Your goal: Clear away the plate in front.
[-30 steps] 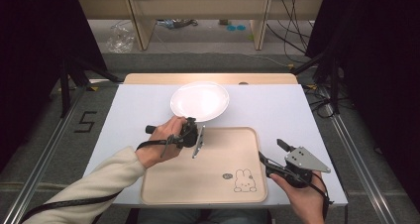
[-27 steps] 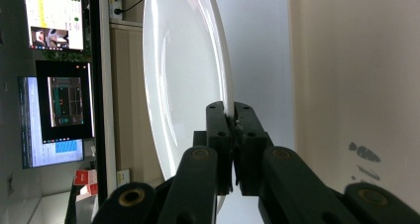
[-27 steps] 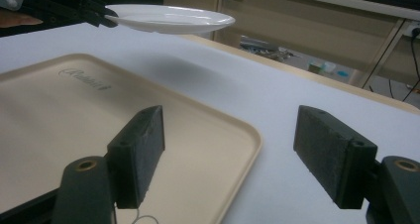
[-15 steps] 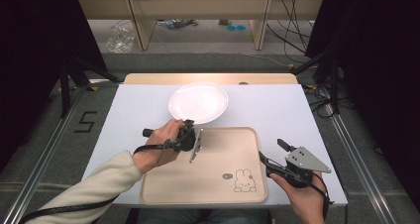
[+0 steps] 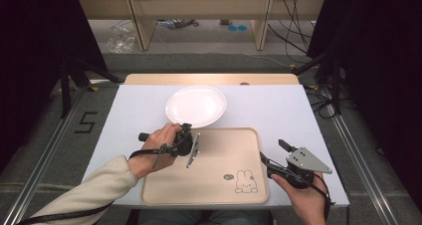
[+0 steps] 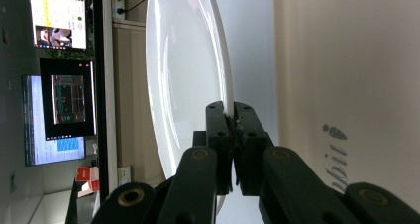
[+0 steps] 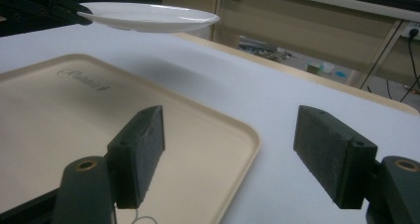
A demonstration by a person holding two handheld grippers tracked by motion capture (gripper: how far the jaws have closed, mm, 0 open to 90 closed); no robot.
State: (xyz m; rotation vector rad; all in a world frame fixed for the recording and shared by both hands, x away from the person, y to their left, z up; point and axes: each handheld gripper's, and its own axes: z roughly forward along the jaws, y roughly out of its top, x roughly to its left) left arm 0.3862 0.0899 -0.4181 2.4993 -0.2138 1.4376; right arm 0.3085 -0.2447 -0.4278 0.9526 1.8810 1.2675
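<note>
Broadly: white table (image 5: 278,116), bearing a beige tray (image 5: 214,185) with a printed rabbit, otherwise empty. Next in size, the white plate (image 5: 196,105), lifted clear of the table beyond the tray's far edge, rim pinched by the left gripper (image 5: 185,134), jaws clamped tight on it. Right gripper (image 5: 271,153) idle at the tray's near right corner, jaws wide apart, nothing between. Probably about midway: plate picked up, not yet set down on the tray.
</note>
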